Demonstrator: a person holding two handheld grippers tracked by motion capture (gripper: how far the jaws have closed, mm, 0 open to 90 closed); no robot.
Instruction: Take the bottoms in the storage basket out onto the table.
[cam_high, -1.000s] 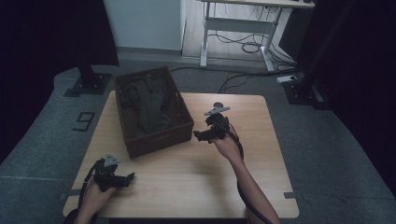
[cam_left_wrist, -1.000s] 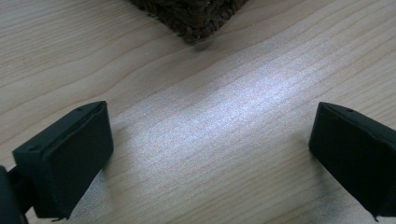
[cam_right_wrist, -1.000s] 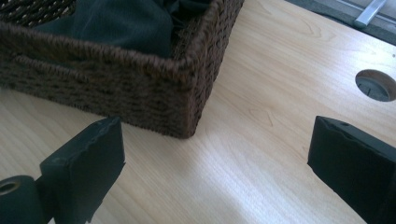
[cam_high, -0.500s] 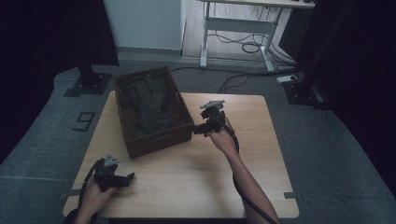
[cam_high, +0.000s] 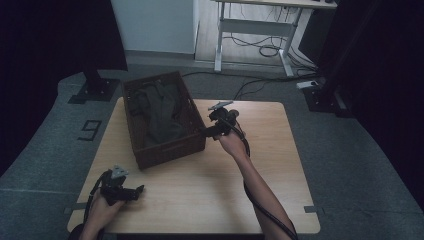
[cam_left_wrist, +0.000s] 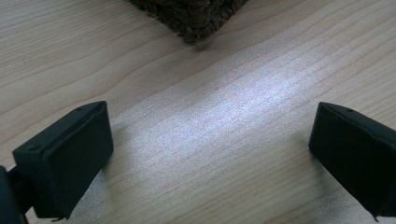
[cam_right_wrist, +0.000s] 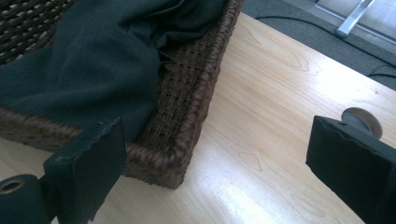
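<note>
Table (cam_high: 200, 200) of pale wood, seen from the high view. Woven basket (cam_high: 165, 150), dark brown, sits on the far left part of it, with a dark green cloth (cam_high: 160, 117) bunched inside. Right tool (cam_high: 206, 132) hangs just beside the basket's near right corner, jaws pointing toward the basket wall; the person's right forearm runs back from it to the near edge. Left tool (cam_high: 137, 190) rests low at the near left corner of the table, held in the left hand, jaws pointing right along the table. The basket lies ahead and to the far side of this tool, apart from it. A black cable trails from each tool.

Left gripper view. Left tool (cam_left_wrist: 210, 154) has its jaws wide apart, nothing between them but bare table (cam_left_wrist: 210, 121). A corner of the basket (cam_left_wrist: 191, 18) shows at the top edge, well ahead of the jaws, not touching.

Right gripper view. Right tool (cam_right_wrist: 215, 163) has its jaws spread wide and holds nothing. The basket (cam_right_wrist: 187, 107) corner sits just ahead of the left jaw and partly between the two jaws; whether the left jaw touches the weave is hard to tell. The cloth (cam_right_wrist: 93, 70) fills the basket beyond that jaw and drapes up to the rim. Bare table (cam_right_wrist: 271, 116) lies ahead of the right jaw.
</note>
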